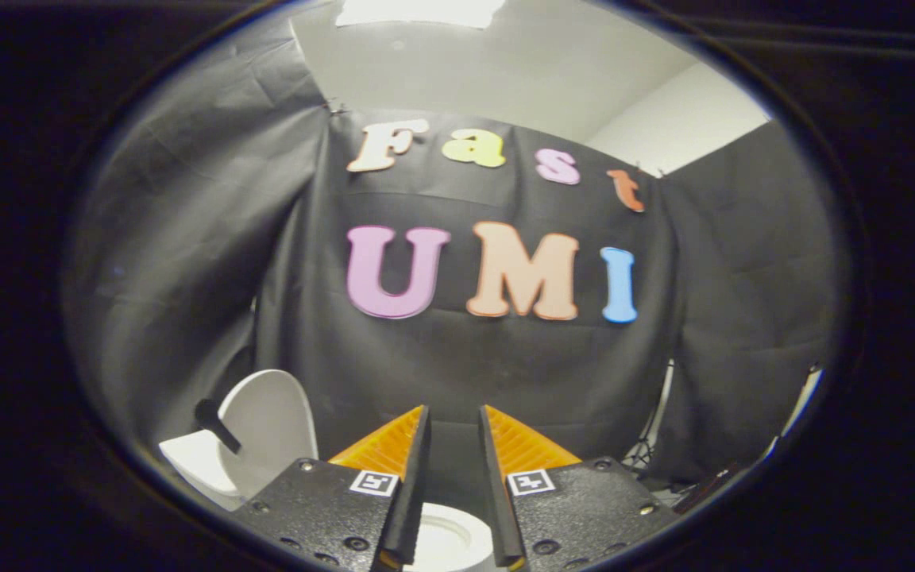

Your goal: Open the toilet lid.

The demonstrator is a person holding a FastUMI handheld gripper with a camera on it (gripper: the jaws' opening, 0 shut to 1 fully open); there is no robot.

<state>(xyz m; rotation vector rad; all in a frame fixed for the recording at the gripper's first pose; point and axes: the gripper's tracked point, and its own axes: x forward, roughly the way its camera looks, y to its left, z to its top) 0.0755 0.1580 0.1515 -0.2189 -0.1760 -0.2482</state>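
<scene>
Lid [271,421] stands raised, tipped back near upright, at approx 10 o'clock from the gripper [454,425], well off to the side and apart from the fingers. A dark lever-like bit [215,425] sticks out across its front; can't tell what it is. Pale rim [195,465] below the lid, prob. the seat or bowl edge. Gripper: fingers apart w/ a narrow gap, nothing between them, pointing at the booth cloth at 12 o'clock, not at the toilet. Round white part [445,540] shows low in the gap at 6 o'clock; can't say what it belongs to. Judgement: lid already up, so the opening looks done; little left but to back clear.
</scene>
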